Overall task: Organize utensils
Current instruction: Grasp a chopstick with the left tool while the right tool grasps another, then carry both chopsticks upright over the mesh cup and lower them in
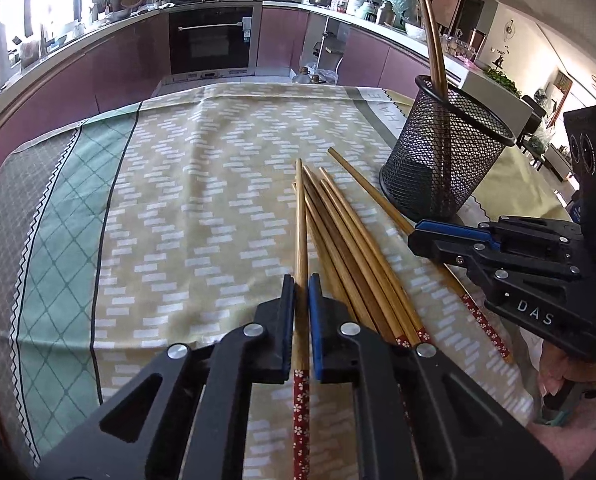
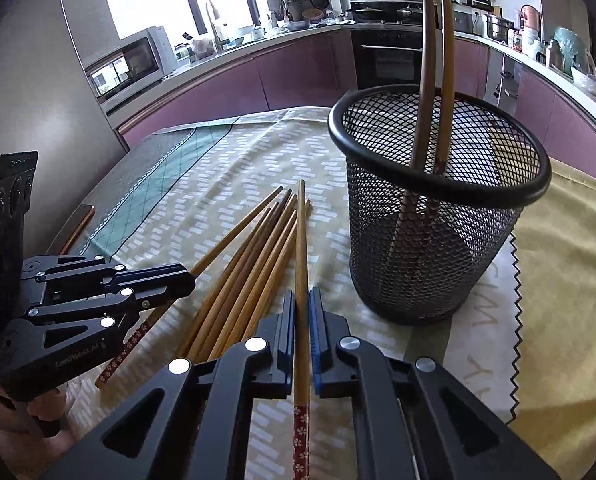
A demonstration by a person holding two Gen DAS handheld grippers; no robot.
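Several wooden chopsticks [image 1: 350, 240] with red flowered ends lie in a loose pile on the patterned cloth; the pile also shows in the right wrist view [image 2: 253, 256]. My left gripper [image 1: 302, 284] is shut on one chopstick [image 1: 301, 216] near its red end. My right gripper [image 2: 302, 300] is shut on another chopstick [image 2: 301, 240]. A black mesh holder [image 2: 438, 216] stands upright just ahead-right of the right gripper, with two chopsticks [image 2: 438, 60] in it. The holder also shows in the left wrist view [image 1: 442, 152].
The right gripper [image 1: 498, 256] shows at the right of the left wrist view; the left gripper [image 2: 97, 292] shows at the left of the right wrist view. A yellow cloth [image 2: 570, 280] lies right of the holder. Kitchen counters and an oven [image 1: 211, 40] stand behind.
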